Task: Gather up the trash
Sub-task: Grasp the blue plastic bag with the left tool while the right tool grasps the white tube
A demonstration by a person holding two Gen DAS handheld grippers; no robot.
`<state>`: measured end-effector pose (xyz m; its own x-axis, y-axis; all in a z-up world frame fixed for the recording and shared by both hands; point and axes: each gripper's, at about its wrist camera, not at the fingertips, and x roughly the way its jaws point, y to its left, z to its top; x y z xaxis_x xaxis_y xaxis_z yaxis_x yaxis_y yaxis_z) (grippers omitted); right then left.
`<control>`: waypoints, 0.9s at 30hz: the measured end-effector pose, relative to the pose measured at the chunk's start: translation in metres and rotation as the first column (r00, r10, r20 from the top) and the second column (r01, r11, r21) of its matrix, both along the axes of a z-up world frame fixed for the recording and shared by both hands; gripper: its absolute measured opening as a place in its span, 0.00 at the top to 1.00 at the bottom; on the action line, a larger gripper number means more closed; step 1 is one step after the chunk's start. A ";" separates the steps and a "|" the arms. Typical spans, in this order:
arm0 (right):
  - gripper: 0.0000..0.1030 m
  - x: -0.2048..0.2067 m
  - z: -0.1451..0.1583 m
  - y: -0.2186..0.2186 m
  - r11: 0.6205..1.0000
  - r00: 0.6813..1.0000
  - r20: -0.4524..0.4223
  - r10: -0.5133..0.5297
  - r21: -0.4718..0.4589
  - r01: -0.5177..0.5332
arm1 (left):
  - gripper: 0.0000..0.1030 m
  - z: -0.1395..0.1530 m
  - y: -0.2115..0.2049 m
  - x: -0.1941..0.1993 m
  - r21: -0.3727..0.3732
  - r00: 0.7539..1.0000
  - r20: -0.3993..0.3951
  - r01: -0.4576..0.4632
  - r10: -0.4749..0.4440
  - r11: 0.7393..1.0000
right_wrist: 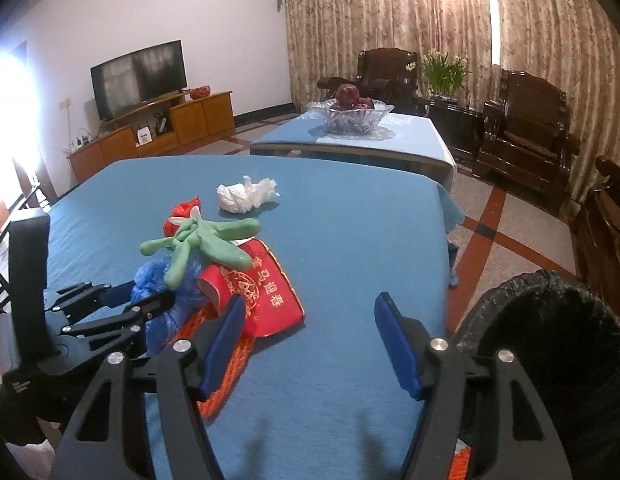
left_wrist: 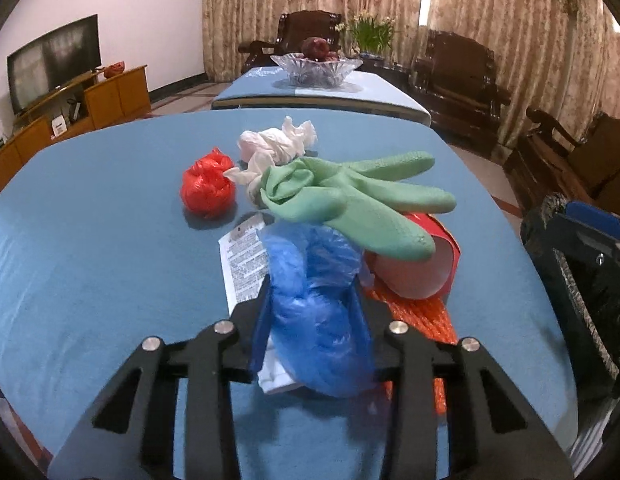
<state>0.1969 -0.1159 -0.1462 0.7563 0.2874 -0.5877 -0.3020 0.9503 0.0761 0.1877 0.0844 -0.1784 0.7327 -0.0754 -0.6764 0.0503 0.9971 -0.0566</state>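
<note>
So far: nothing seen binned; black bin (right_wrist: 550, 360) sits beside counter (left_wrist: 89, 240).
Left hand-held gripper (left_wrist: 314, 320): clamped on crumpled blue plastic bag (left_wrist: 310, 272).
Right hand-held gripper (right_wrist: 310, 344): open, empty.
Left: green rubber glove (left_wrist: 358, 200), red paper cup (right_wrist: 253, 288), red bag ball (left_wrist: 207, 190), white tissue (right_wrist: 245, 196).

— What kind of place is this?

— A home's living room. A flat television (right_wrist: 139, 76) stands on a low wooden cabinet (right_wrist: 149, 132) against a plain pale wall.

— Anything else that says so?

— Heavy patterned curtains (right_wrist: 430, 28) cover the far wall, and dark carved wooden armchairs (right_wrist: 526, 136) line it. A potted flowering plant (right_wrist: 444, 70) stands between two of them.

— And the tables?

— Two, both under blue cloths (right_wrist: 350, 220). The far one carries a cut-glass bowl (right_wrist: 350, 118) of red fruit. The floor (right_wrist: 506, 216) is tiled, with red bands.
</note>
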 end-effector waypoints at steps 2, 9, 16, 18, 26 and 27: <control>0.36 0.000 0.000 0.000 1.000 1.000 0.000 0.002 0.001 -0.002 | 0.75 0.003 -0.001 -0.003 0.009 1.000 0.015 -0.005 0.005 1.000; 0.36 -0.003 0.004 0.010 1.000 1.000 0.014 0.025 0.008 -0.025 | 0.78 0.031 0.008 -0.027 -0.006 0.997 0.076 -0.022 0.022 1.000; 0.36 -0.005 0.008 0.035 0.997 0.996 0.026 0.080 0.013 -0.080 | 0.78 0.061 0.036 -0.058 -0.029 0.989 0.127 -0.070 0.073 0.997; 0.36 -0.005 0.008 0.045 0.995 0.994 0.023 0.102 0.018 -0.103 | 0.79 0.067 0.047 -0.066 -0.042 0.986 0.140 -0.090 0.095 0.995; 0.39 -0.008 -0.001 0.090 0.980 0.980 0.000 0.197 0.041 -0.197 | 0.79 0.057 0.080 -0.075 -0.004 0.978 0.107 -0.180 0.180 0.984; 0.39 -0.009 -0.002 0.095 0.977 0.978 -0.003 0.208 0.041 -0.207 | 0.79 0.053 0.084 -0.075 0.006 0.977 0.100 -0.189 0.187 0.982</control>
